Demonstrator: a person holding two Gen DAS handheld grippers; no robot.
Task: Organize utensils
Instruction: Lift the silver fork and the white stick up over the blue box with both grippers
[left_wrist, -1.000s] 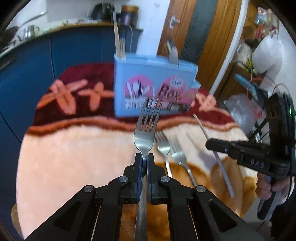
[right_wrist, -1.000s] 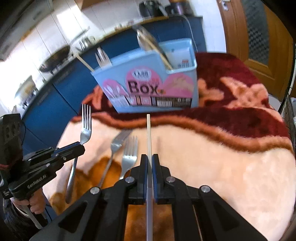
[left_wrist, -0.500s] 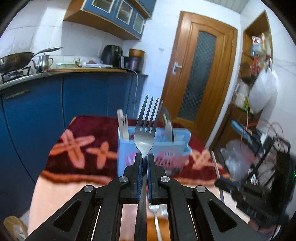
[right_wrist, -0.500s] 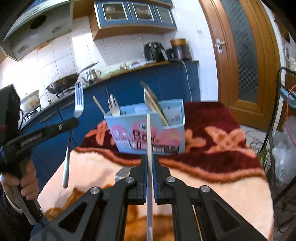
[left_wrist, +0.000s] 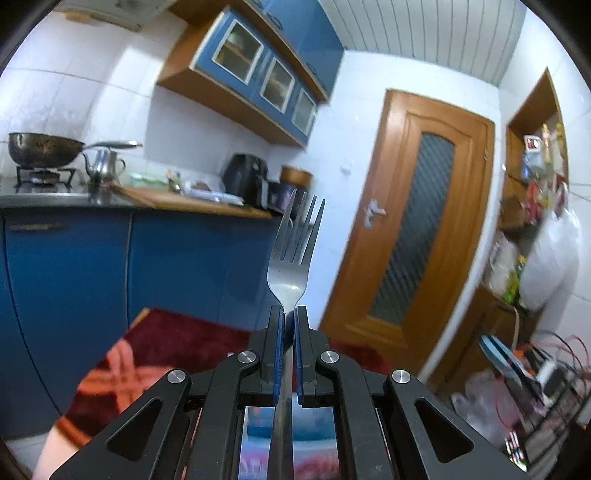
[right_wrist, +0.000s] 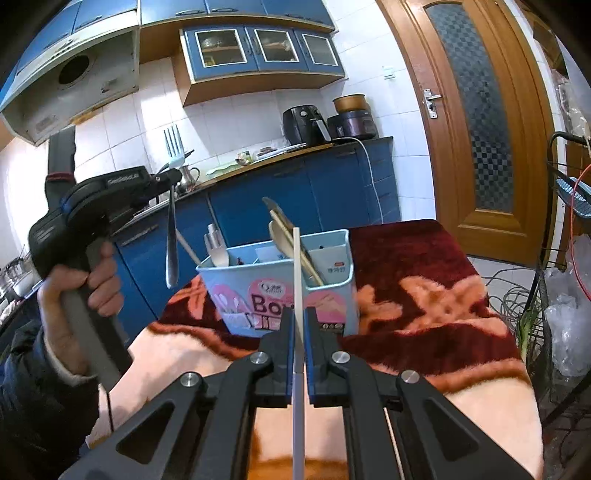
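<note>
My left gripper (left_wrist: 289, 314) is shut on a steel fork (left_wrist: 295, 254), tines up, held high in the air. In the right wrist view that gripper (right_wrist: 168, 177) holds the fork (right_wrist: 171, 236) upright, up and to the left of the light blue utensil box (right_wrist: 284, 295). My right gripper (right_wrist: 299, 314) is shut on a white chopstick (right_wrist: 297, 269) that points at the box front. The box holds a wooden spoon (right_wrist: 284, 236), a small fork and sticks. It stands on the plush blanket (right_wrist: 424, 295).
Blue kitchen cabinets (right_wrist: 332, 184) and a counter stand behind the table. A wooden door (right_wrist: 480, 122) is at the right. A wire rack (right_wrist: 554, 258) with bags and cables stands right of the table. The box top (left_wrist: 288, 432) shows under the left gripper.
Both grippers have risen and tilted up. The fork went from just above the blanket to high over the box's left side. The chopstick has lifted off the blanket.
</note>
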